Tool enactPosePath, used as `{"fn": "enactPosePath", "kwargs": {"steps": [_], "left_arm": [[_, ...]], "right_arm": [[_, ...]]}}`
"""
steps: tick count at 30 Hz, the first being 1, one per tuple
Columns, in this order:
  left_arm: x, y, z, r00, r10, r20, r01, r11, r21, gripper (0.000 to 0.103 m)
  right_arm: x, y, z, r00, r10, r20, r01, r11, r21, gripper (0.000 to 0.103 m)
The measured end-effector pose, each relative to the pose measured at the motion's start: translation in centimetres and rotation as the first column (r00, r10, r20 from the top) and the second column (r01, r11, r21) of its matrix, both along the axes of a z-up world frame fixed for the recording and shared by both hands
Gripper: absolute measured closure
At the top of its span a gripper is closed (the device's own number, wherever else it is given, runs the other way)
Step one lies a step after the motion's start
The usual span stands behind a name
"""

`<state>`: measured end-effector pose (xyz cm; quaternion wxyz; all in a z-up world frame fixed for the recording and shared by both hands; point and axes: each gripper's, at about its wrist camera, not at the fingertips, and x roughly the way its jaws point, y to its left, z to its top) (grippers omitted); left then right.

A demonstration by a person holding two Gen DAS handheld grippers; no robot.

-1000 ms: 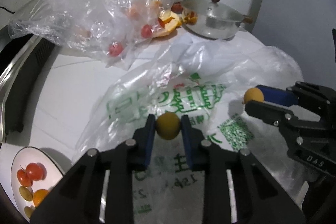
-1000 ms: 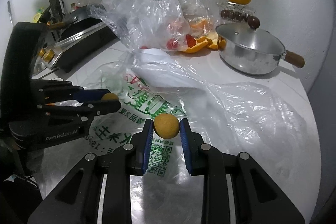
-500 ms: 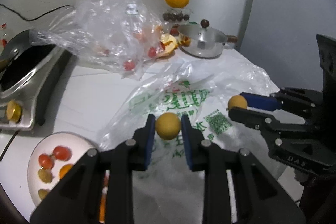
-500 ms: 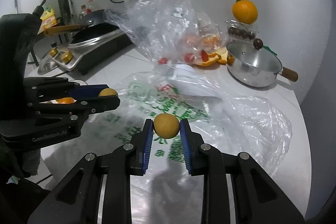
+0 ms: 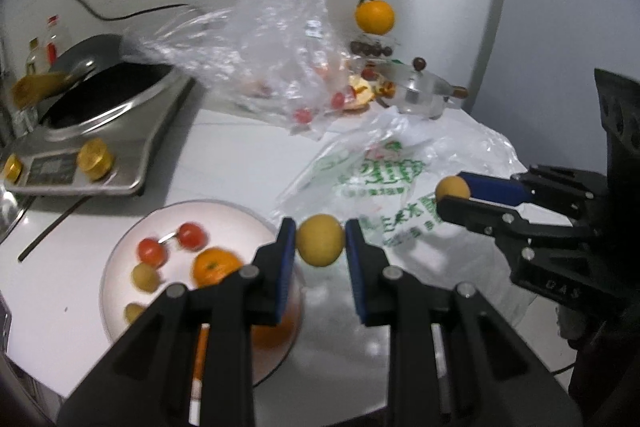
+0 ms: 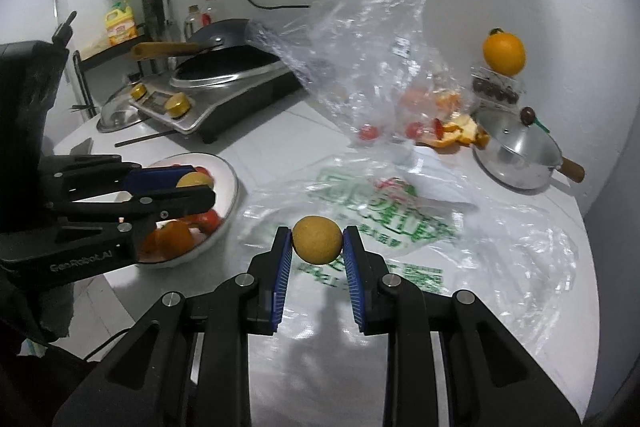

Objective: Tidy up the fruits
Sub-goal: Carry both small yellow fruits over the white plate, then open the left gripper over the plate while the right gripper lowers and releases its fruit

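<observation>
My left gripper [image 5: 320,241] is shut on a small yellow fruit [image 5: 320,239], held in the air just right of a white plate [image 5: 120,255]. The plate holds cherry tomatoes [image 5: 151,251], an orange [image 5: 214,265] and small yellow fruits. My right gripper [image 6: 316,239] is shut on a second small yellow fruit [image 6: 316,238] above a flat printed plastic bag [image 6: 384,211]. In the right wrist view the left gripper [image 6: 196,183] hangs over the plate [image 6: 234,187]. The right gripper [image 5: 452,191] shows at the right of the left wrist view.
A crumpled clear bag [image 5: 280,59] with tomatoes and orange peel lies at the back. Beside it stand a lidded steel pot [image 5: 416,91] and a large orange [image 5: 374,15] on a small box. An induction cooker with a wok [image 5: 96,131] sits at the left.
Both grippers have risen and drawn back to the left with their fruits. The plate has come into fuller view under the left gripper, and the cooker now shows.
</observation>
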<state>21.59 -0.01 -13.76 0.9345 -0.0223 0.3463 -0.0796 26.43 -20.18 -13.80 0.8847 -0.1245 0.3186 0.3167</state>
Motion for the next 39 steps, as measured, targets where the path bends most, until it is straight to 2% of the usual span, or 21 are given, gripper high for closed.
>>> {"fn": "enactPosePath", "kwargs": {"steps": [14,22,33,38,39], "left_arm": [[-3.0,7.4,-2.4,0.994,0.109,-0.012,-0.109,0.994,0.001,0.077],[-2.6,8.9,-4.2,0.992,0.125,-0.023,-0.124,0.991,0.051,0.077],[-2.2,10.1,-5.5,0.993,0.101,-0.068,-0.101,0.995,0.003,0.076],[-2.8,11.0,-4.8,0.994,0.101,-0.049,-0.103,0.994,-0.041,0.067],[-3.0,11.1,-4.5,0.994,0.102,-0.041,-0.103,0.994,-0.045,0.061]], "right_arm": [[-2.0,7.1,-1.4,0.995,0.1,-0.025,-0.101,0.993,-0.057,0.075],[-2.4,9.9,-2.1,0.991,0.128,-0.043,-0.131,0.988,-0.081,0.075],[-1.7,12.5,-2.8,0.986,0.154,-0.059,-0.159,0.982,-0.105,0.075],[-1.3,13.3,-2.4,0.986,0.157,-0.052,-0.162,0.981,-0.104,0.075],[-1.3,13.5,-2.4,0.986,0.16,-0.05,-0.165,0.981,-0.104,0.075]]}}
